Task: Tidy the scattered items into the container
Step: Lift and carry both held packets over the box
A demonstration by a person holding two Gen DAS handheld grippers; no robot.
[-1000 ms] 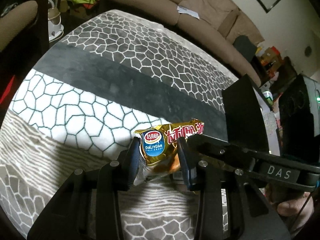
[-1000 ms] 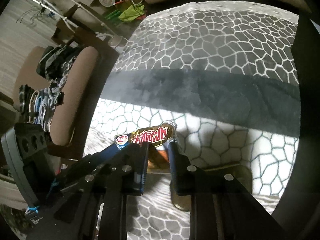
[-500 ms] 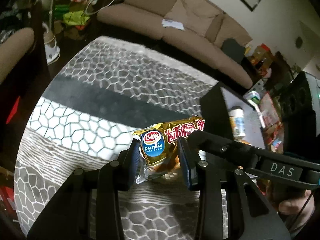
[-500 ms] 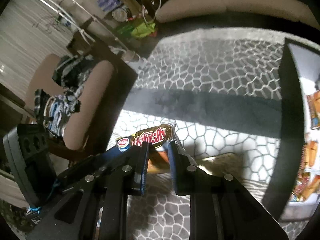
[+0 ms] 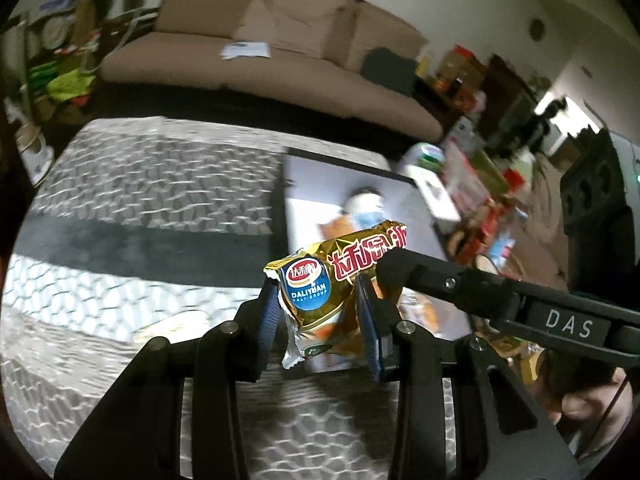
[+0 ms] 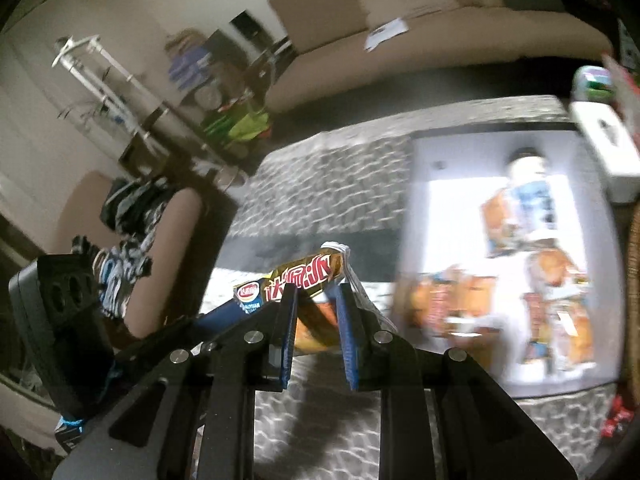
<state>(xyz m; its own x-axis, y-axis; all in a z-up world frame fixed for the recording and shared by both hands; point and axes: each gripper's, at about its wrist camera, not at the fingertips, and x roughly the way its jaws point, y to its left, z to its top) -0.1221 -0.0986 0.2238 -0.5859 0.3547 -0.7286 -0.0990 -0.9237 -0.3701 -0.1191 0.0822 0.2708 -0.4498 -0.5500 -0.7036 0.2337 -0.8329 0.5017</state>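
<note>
Both the left hand-held gripper (image 5: 318, 312) and the right hand-held gripper (image 6: 316, 316) pinch one gold snack packet (image 5: 320, 292) above the patterned rug (image 5: 160, 184), short of the container (image 6: 460, 208); uneven pulling could tear it.

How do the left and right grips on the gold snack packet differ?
The left gripper clamps the gold snack packet at its blue-logo end; the right gripper clamps the opposite end, past the red lettering. The left's fingers stand wider apart; the right's sit closer, pinching flatter foil. Both are shut on the same packet, held above the patterned cloth beside the container.
</note>
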